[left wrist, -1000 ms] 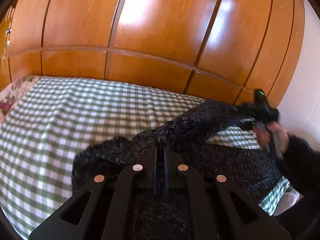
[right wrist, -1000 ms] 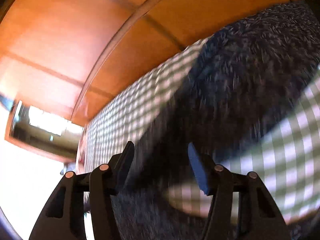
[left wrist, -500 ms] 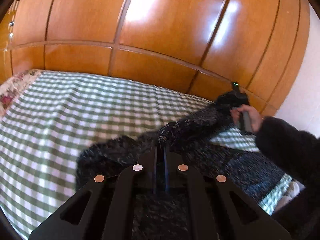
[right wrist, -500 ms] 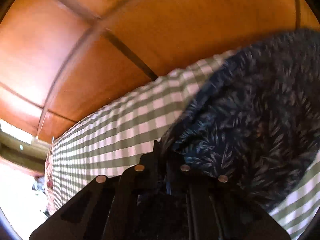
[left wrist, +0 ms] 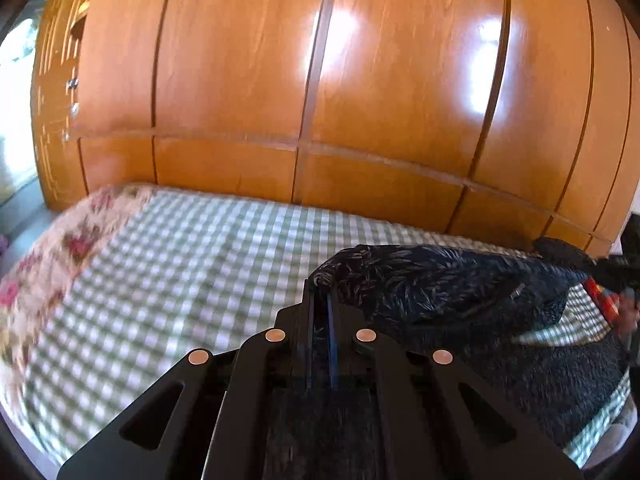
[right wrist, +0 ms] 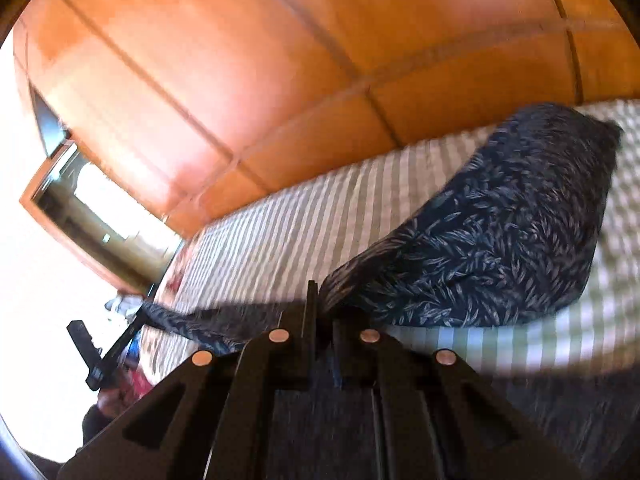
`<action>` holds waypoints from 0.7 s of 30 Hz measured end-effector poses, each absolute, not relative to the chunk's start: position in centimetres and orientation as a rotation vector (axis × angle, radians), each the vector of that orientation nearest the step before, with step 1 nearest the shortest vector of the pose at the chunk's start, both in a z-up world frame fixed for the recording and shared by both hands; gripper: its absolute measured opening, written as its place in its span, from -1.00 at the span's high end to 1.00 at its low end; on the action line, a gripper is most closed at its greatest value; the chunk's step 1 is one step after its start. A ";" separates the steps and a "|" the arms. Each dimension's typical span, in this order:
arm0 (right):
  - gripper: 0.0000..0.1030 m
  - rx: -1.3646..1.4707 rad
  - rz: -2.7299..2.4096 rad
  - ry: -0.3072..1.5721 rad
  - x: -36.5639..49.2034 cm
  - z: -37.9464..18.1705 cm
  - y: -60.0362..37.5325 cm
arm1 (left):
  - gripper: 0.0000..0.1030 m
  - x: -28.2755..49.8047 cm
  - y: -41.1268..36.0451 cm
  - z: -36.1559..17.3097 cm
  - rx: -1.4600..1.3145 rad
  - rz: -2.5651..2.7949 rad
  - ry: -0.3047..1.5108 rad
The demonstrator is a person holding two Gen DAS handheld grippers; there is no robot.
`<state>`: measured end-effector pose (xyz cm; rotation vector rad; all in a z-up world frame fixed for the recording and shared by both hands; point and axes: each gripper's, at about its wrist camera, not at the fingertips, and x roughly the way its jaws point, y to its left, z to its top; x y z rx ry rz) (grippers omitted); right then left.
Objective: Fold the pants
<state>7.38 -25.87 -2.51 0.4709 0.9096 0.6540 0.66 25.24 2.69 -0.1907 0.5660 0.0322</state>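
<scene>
While both claws grip the pants (left wrist: 440, 292), we hold one edge stretched in the air above the checked bed (left wrist: 180, 272). Our left claw (left wrist: 322, 300) is clamped on one end of that edge, our right claw (right wrist: 320, 312) on the other. The taut edge runs claw to claw, its long axis across us, while the rest of the cloth trails on the bed, mostly below and beyond the right claw. Neither arm looks nearer.
</scene>
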 end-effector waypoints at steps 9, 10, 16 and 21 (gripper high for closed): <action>0.91 0.405 0.614 1.120 1.0 -11.6 -25.3 | 0.87 -7.4 25.7 -5.1 -0.361 0.058 0.756; 0.91 0.407 0.610 1.122 0.8 -11.6 -25.2 | 0.87 -8.1 26.0 -5.9 -0.392 0.071 0.778; 0.91 0.386 0.597 1.118 1.2 -12.2 -25.0 | 0.87 -11.8 29.0 -7.7 -0.805 0.002 0.808; 0.91 0.383 0.596 1.118 0.8 -12.0 -24.1 | 0.07 -12.0 28.9 -7.6 -1.000 -0.119 0.750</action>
